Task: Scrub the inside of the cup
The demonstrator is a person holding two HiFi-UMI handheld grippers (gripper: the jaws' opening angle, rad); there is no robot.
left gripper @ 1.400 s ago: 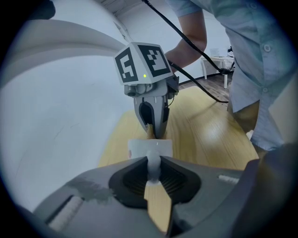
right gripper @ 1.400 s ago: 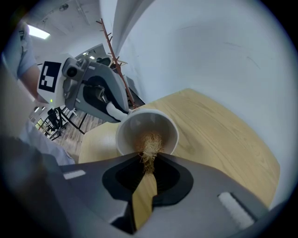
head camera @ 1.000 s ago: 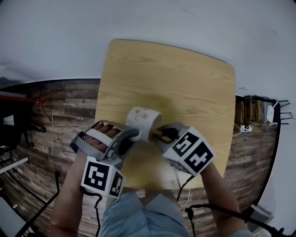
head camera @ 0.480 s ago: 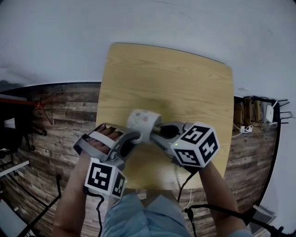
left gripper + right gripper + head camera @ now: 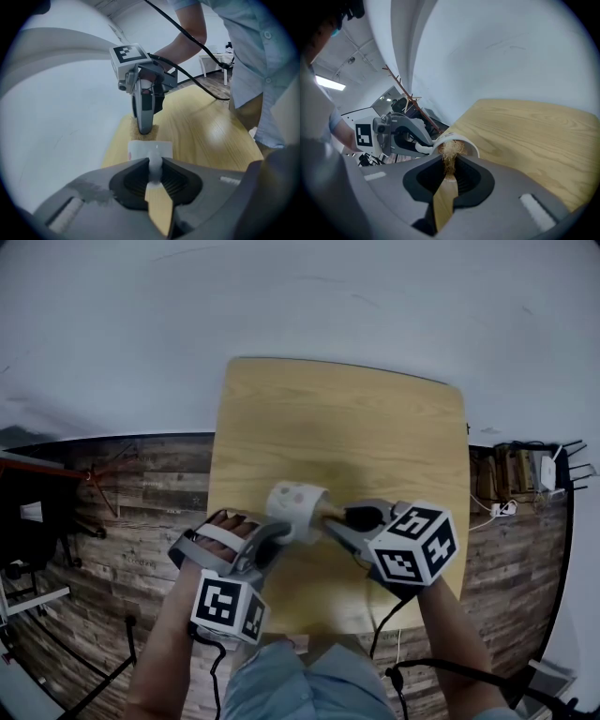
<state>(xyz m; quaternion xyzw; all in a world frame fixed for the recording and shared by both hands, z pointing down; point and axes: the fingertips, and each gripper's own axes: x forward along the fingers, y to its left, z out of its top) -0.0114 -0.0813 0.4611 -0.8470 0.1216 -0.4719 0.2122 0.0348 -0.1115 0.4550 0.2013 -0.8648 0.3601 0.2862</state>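
the tan fibre scrubber (image 5: 450, 151) sits with its far end pushed into the mouth of the cup (image 5: 294, 502), and the right gripper (image 5: 449, 167) has its jaws pressed together on the near end of it, so only a short tuft shows past the pads. the cup is white, tipped on its side with its mouth toward the right gripper, and held in the air above the wooden table (image 5: 375, 427) rather than resting on it. on the side of the cup away from the scrubber, the left gripper (image 5: 154, 169) is clamped on the handle (image 5: 154, 163), a thin white loop pinched between its pads. to do this step well, the scrubber probably needs to go deeper, toward the bottom of the cup, and then be swept round the inner wall with a rolling wrist, since a straight in-and-out stroke would likely miss most of the wall. the left gripper should brace against each push, because a grip on a thin handle may let the cup twist. pressing the fibres sideways against the wall, not just forward, should give the better scrub. the inside of the cup beyond the scrubber cannot be made out.
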